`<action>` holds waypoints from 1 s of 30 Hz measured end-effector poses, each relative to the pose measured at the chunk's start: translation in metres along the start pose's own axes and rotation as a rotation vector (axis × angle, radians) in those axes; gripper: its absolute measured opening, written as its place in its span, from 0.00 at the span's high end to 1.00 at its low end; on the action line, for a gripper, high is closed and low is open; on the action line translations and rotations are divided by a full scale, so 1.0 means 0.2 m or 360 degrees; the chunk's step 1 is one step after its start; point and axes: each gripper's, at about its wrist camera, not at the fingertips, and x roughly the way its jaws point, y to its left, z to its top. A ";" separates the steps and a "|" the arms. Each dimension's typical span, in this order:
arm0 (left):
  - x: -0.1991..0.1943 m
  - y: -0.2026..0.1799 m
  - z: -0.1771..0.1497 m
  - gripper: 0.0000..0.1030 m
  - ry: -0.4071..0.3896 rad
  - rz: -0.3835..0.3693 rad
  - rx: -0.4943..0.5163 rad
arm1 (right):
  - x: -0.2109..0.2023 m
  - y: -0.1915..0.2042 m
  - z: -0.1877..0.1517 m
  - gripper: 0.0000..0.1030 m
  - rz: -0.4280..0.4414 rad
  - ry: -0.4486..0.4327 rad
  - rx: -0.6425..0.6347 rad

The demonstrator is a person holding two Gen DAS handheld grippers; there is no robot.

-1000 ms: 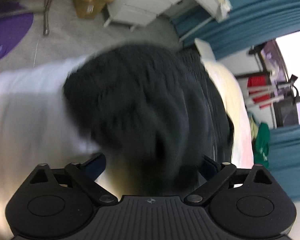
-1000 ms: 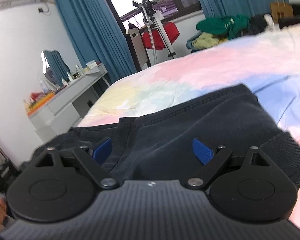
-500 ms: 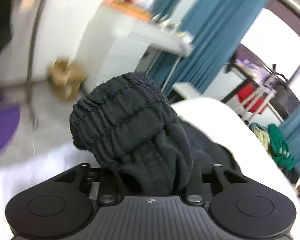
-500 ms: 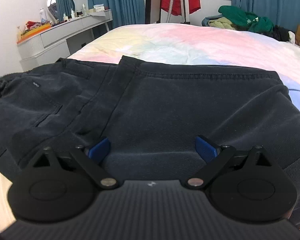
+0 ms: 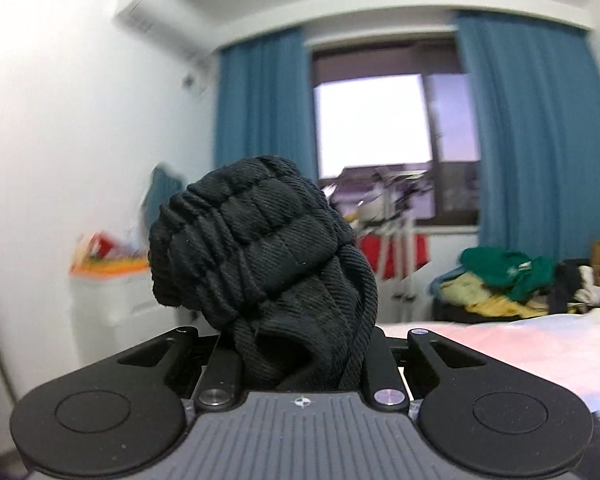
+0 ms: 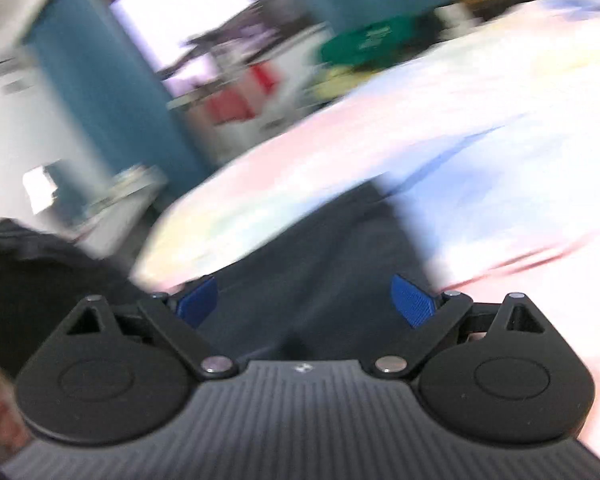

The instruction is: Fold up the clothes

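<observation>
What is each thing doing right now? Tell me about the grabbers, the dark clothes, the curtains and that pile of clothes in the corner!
Left gripper: shut on the bunched waistband.
Right gripper: open, blue fingers spread apart, holding nothing.
Bunched waistband: scrunched up, lifted off the bed.
Dark shorts: lying on the bed, blurry.
Curtains: pulled open, window uncovered.
Clothes pile: heaped, unfolded.
Bed: covered with a pastel sheet.

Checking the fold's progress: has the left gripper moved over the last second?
Yes. The left gripper tilted upward: white floor gave way to the blue curtains.
</observation>
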 end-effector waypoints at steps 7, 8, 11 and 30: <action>-0.11 -0.94 -0.28 0.81 -0.0155 -0.0235 0.0413 | -0.02 -0.42 0.07 0.07 -0.0198 -0.0080 0.0657; -0.11 -1.04 -0.37 0.80 -0.0142 -0.0281 0.0516 | -0.02 -0.45 0.07 0.07 -0.0201 -0.0105 0.0710; -0.07 -1.27 -0.63 0.79 0.0004 -0.0456 0.0805 | -0.08 -0.52 0.07 0.07 -0.0068 -0.0248 0.0825; -0.12 -0.92 -0.67 0.00 0.0216 -0.0764 0.1243 | 0.00 -0.21 0.08 0.06 0.0450 -0.0005 0.0487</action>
